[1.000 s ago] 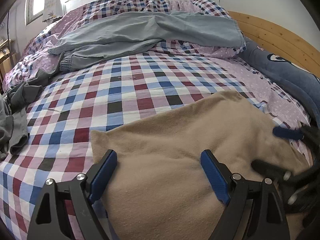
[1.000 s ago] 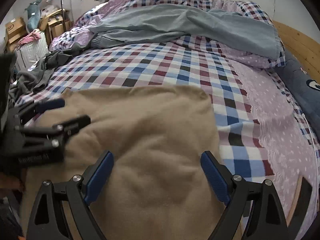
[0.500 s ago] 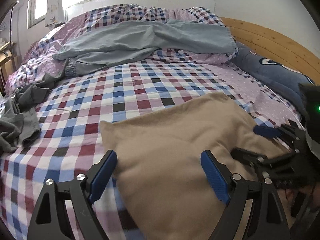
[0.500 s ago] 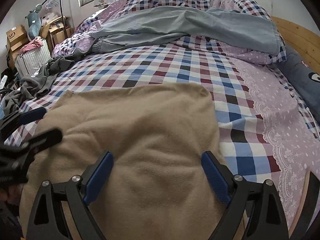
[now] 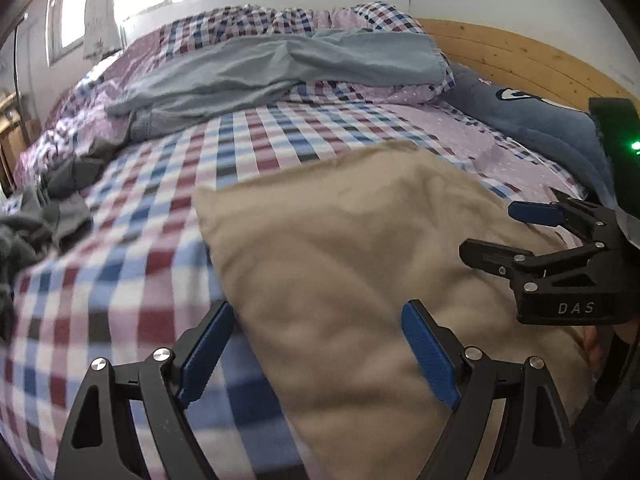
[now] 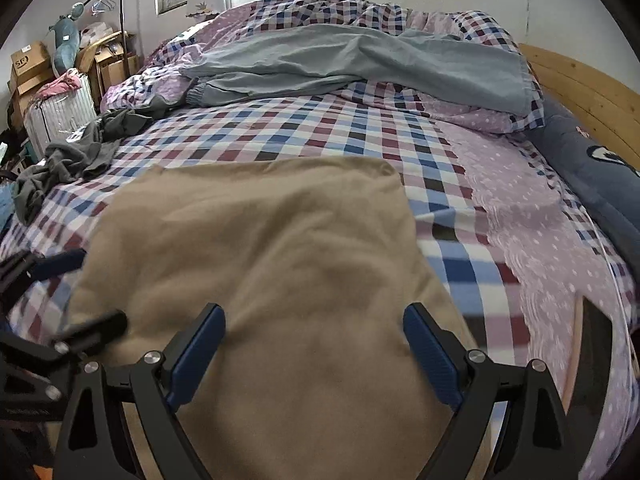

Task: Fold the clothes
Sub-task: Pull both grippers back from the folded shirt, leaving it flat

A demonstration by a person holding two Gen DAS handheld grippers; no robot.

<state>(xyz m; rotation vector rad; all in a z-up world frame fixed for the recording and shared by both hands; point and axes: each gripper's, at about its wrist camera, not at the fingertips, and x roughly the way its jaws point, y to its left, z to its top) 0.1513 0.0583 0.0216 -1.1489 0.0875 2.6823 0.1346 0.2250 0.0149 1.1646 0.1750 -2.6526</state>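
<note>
Both claws have lifted off the tan garment [image 6: 272, 248], still spread.

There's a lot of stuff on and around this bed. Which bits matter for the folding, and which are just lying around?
For the job:
tan garment
left gripper, open
right gripper, open
grey-blue trousers
dark grey clothes

Just lying about:
checked bedding
blue pillow
suitcase
cardboard boxes

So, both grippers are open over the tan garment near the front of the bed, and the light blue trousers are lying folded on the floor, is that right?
Not quite. The light blue trousers lie spread out, unfolded, across the far end of the bed, as the right wrist view shows. The rest holds: the left gripper and right gripper are open over the tan garment.
</note>
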